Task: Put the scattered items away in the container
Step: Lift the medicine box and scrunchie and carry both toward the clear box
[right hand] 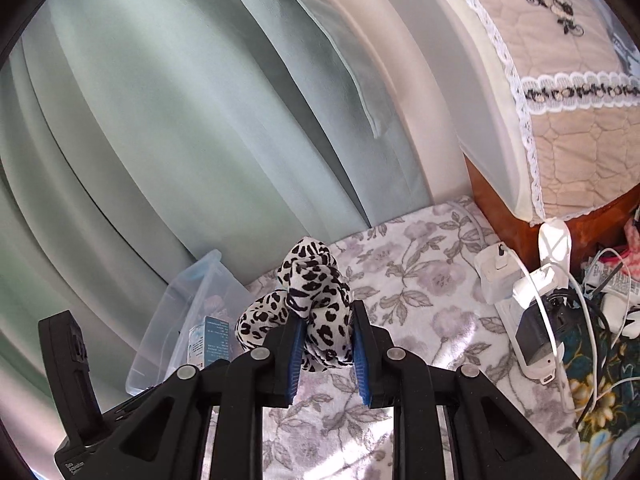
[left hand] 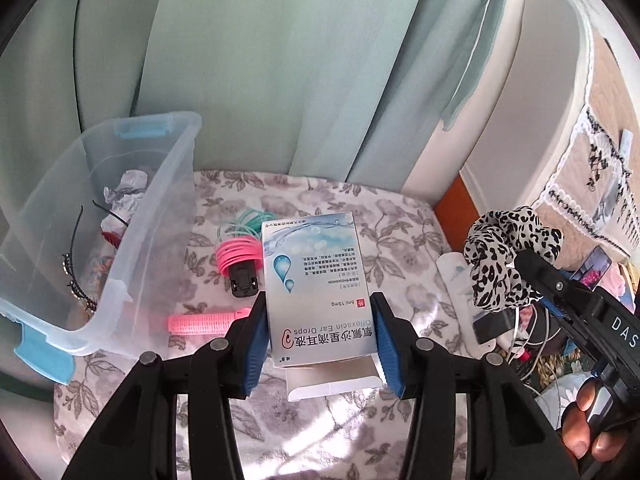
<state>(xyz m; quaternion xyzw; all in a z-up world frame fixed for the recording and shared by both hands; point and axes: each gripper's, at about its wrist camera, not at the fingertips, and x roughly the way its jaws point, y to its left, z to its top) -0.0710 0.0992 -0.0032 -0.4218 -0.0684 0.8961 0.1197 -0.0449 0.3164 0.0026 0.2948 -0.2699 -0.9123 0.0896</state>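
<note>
Clear plastic container (left hand: pixel 120 216): on the floral blanket (left hand: pixel 400 240), already holding crumpled paper (left hand: pixel 128 192) and a dark headband (left hand: pixel 74 264) (a few things are in)
Left gripper (left hand: pixel 318 336): clamped on the ear drops box (left hand: pixel 316 280), lifted just right of the container
Right gripper (right hand: pixel 324 344): closed on the leopard scrunchie (right hand: pixel 308 300), raised, well apart from the container
Left to tidy: pink hair ties (left hand: pixel 238 254), teal hair ties (left hand: pixel 246 218), black clip (left hand: pixel 243 280), pink hair roller (left hand: pixel 208 322)
Progress: roughly midway, I judge

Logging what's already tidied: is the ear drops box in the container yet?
Not yet. The ear drops box is clamped between the left gripper fingers, outside the clear container.
</note>
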